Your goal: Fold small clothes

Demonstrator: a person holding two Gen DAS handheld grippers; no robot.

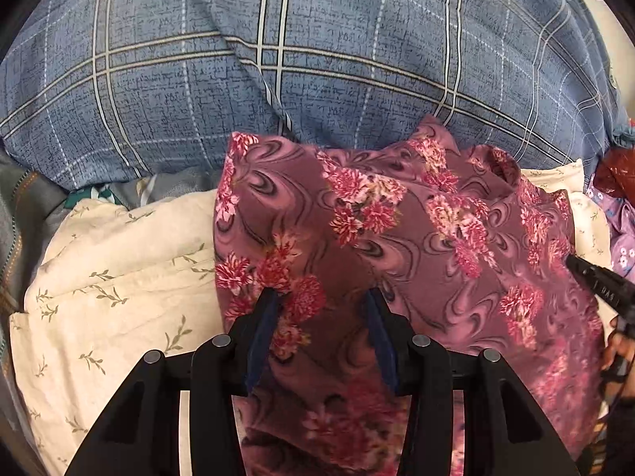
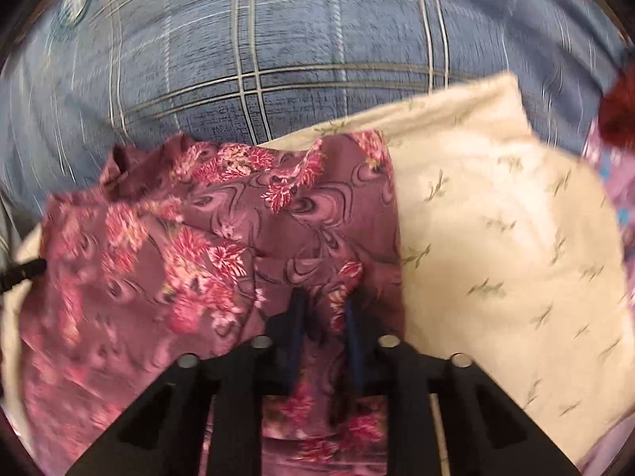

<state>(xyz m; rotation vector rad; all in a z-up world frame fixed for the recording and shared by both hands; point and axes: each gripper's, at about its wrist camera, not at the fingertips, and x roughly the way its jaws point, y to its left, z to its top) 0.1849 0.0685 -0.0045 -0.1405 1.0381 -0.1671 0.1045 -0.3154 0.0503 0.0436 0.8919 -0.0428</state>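
Nearest me, my left gripper point(image 1: 322, 297) has its jaws partway apart w/ the mauve floral garment point(image 1: 397, 246) bunched between them; can't tell if the pads actually pinch it. My right gripper point(image 2: 323, 303) has jaws nearly together, a fold of the same garment between them, so gripping it; that view is blurred. Garment lies spread on a cream sprigged pillow point(image 1: 119, 277). Beyond both, a blue plaid quilt point(image 1: 317, 59) fills the back.
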